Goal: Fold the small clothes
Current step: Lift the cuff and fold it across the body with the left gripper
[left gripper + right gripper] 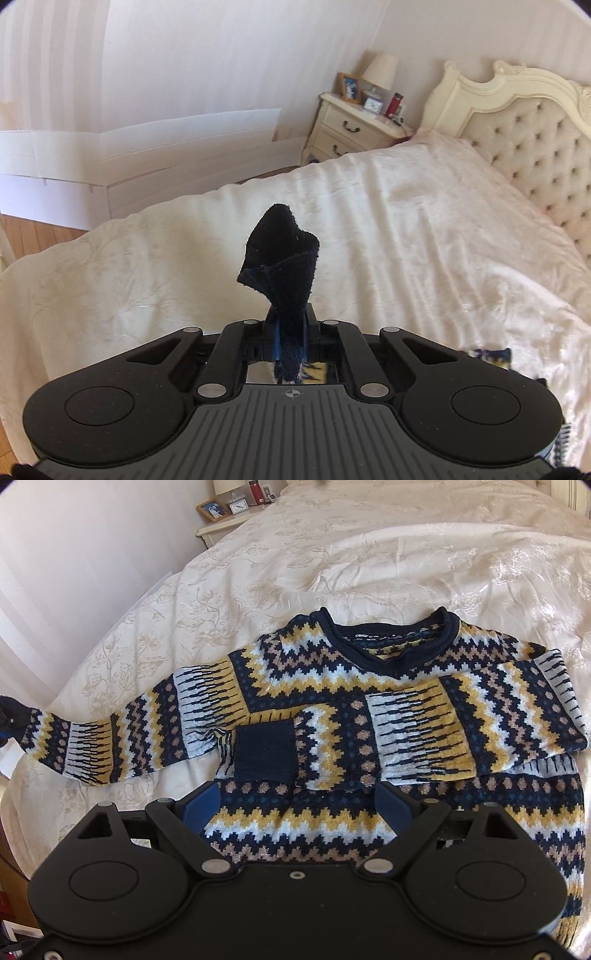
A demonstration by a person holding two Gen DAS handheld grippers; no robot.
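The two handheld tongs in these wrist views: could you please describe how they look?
Both are matte black plastic with two round raised discs on a wide body, angled linkage arms and silver pivot pins. The left tongs have a grey ribbed centre panel with a small crosshair mark and a mirror-like strip ahead of it. The right tongs show blue fingers and a small silver triangular fastener at centre.

A cream bedspread (388, 229) covers the bed, with a tufted headboard (535, 147) and a nightstand (351, 129) holding a lamp (380, 72).
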